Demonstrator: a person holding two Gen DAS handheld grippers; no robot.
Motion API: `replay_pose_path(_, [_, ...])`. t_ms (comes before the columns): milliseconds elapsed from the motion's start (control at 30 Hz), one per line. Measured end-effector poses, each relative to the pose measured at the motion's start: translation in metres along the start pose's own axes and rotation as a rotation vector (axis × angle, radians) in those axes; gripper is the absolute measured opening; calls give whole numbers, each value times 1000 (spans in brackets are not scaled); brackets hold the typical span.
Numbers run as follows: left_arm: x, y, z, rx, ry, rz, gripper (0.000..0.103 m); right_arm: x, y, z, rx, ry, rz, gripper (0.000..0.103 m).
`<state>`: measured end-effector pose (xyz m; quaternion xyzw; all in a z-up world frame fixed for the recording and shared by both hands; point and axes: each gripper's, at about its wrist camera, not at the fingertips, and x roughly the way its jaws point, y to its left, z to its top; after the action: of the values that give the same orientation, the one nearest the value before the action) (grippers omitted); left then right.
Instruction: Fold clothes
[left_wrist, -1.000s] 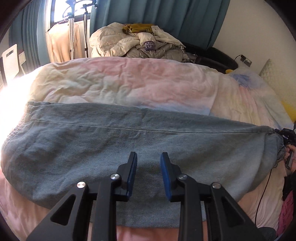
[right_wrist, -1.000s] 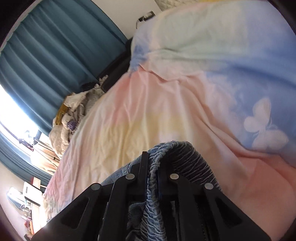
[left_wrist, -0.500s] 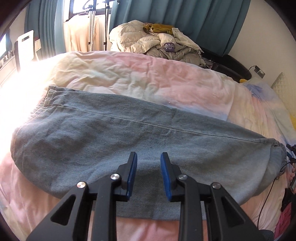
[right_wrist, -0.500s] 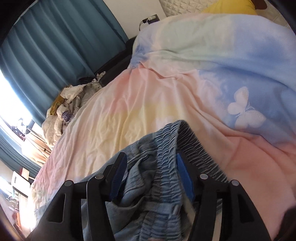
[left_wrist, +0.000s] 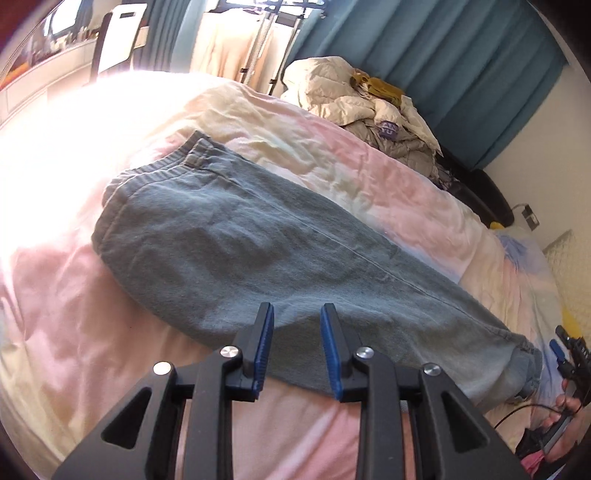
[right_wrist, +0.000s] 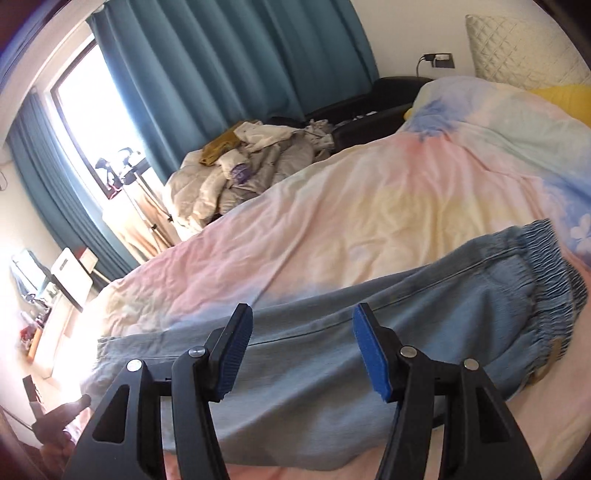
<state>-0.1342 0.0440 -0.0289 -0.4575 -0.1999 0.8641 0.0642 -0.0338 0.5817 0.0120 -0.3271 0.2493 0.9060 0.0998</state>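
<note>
Blue-grey denim trousers (left_wrist: 258, 254) lie flat, folded lengthwise, across the pastel bed cover (left_wrist: 369, 173). In the right wrist view the trousers (right_wrist: 406, 314) show their elastic waistband (right_wrist: 554, 280) at the right. My left gripper (left_wrist: 297, 350) is open and empty, just above the trousers' near edge at mid-length. My right gripper (right_wrist: 303, 350) is open wide and empty, above the trousers near the waistband end. It also shows at the right edge of the left wrist view (left_wrist: 565, 350).
A heap of beige jackets and clothes (left_wrist: 369, 103) lies beyond the bed's far side, in front of teal curtains (left_wrist: 461, 62). A clothes stand (left_wrist: 258, 37) and a white chair (left_wrist: 114, 37) stand by the bright window. A quilted pillow (right_wrist: 517, 48) is at the head.
My right gripper was shut on the waistband, then opened, let it drop on the bed and pulled back. My left gripper stayed open and turned left along the trousers.
</note>
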Motion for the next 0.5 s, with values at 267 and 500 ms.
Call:
replay_pose_path(267, [-19,64,47,-119,-76,0,27,65,117,-87,101,112,162,57])
replay_pose_path(500, [25,70,124,-6,-103,21,27,97,135,-126,-76,143,24,57])
